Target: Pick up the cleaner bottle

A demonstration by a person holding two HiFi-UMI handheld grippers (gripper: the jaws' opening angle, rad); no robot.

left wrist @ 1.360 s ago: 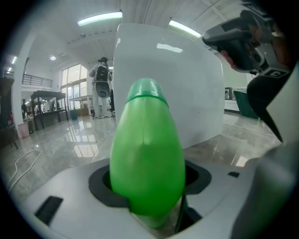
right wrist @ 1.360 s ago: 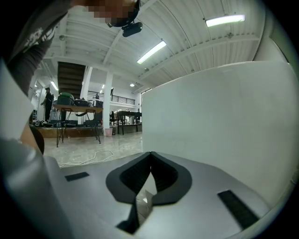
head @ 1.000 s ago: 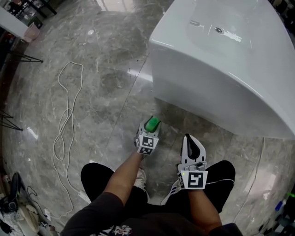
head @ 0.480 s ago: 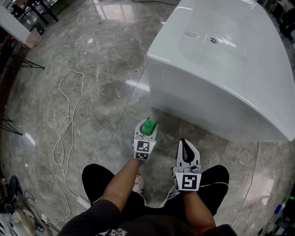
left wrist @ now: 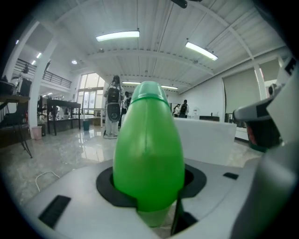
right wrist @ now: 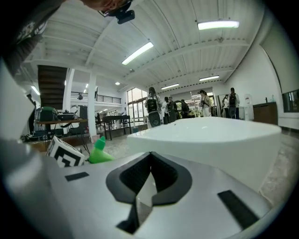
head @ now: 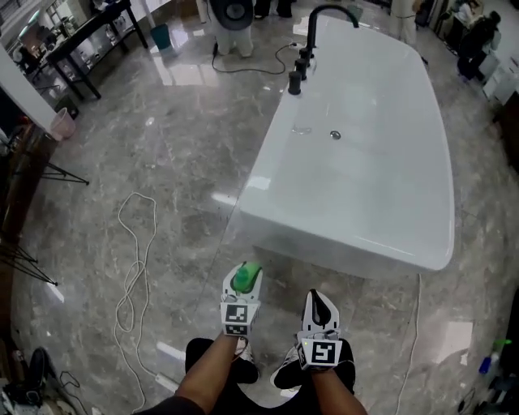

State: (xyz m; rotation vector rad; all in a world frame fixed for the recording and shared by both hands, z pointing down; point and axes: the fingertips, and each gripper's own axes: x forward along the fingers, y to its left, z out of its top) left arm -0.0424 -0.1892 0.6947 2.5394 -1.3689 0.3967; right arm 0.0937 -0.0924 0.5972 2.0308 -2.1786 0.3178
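Observation:
The cleaner bottle (left wrist: 148, 149) is bright green with a tapered top and stands upright between the jaws of my left gripper (left wrist: 150, 198), which is shut on it. In the head view the bottle (head: 246, 278) shows as a green cap at the tip of the left gripper (head: 242, 288), held in the air in front of the person's legs. My right gripper (head: 319, 305) hangs beside it to the right, shut with nothing in it. In the right gripper view the jaws (right wrist: 148, 164) meet at their tips, and the bottle (right wrist: 99, 152) shows off to the left.
A large white bathtub (head: 268, 207) stands just ahead, with a black faucet (head: 315, 24) at its far end. A white cable (head: 134, 259) loops on the grey marble floor to the left. Black tables (head: 85, 36) and standing people (right wrist: 159, 109) are far behind.
Both grippers have risen well off the floor, the left with the green bottle in it. The head view has lifted too, so the whole tub and faucet now show.

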